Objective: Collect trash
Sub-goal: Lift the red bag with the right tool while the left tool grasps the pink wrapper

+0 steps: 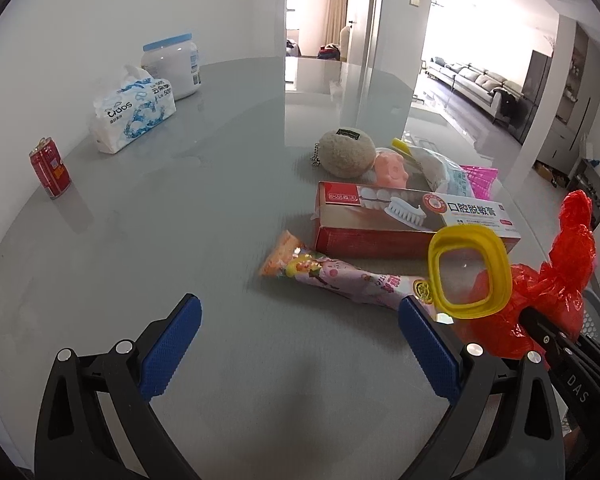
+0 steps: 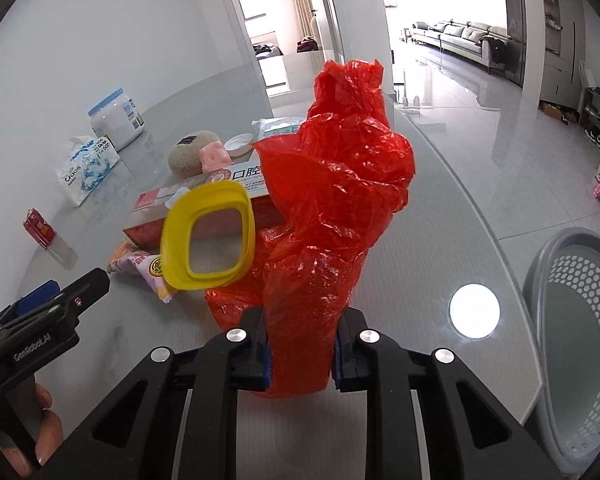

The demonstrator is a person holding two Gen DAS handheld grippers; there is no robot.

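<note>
My right gripper [image 2: 304, 336] is shut on the lower part of a crumpled red plastic bag [image 2: 340, 184], which stands up tall from between its pads. The same red plastic bag [image 1: 568, 264] shows at the right edge of the left wrist view. A yellow plastic ring [image 2: 208, 236] sits tilted against the bag's left side; I cannot tell whether it is attached. My left gripper [image 1: 300, 304] is open over bare table, with nothing between its blue pads [image 1: 172, 344]. Just beyond it lie a pink snack wrapper [image 1: 340, 276] and a toothpaste box [image 1: 412, 216].
On the round grey table [image 1: 220, 208] are a plush ball [image 1: 348, 152], a pink toy [image 1: 392, 168], a red can [image 1: 50, 170], a tissue pack [image 1: 134, 116] and a white jar [image 1: 172, 66]. A grey perforated basket [image 2: 576, 344] stands off the table's right edge.
</note>
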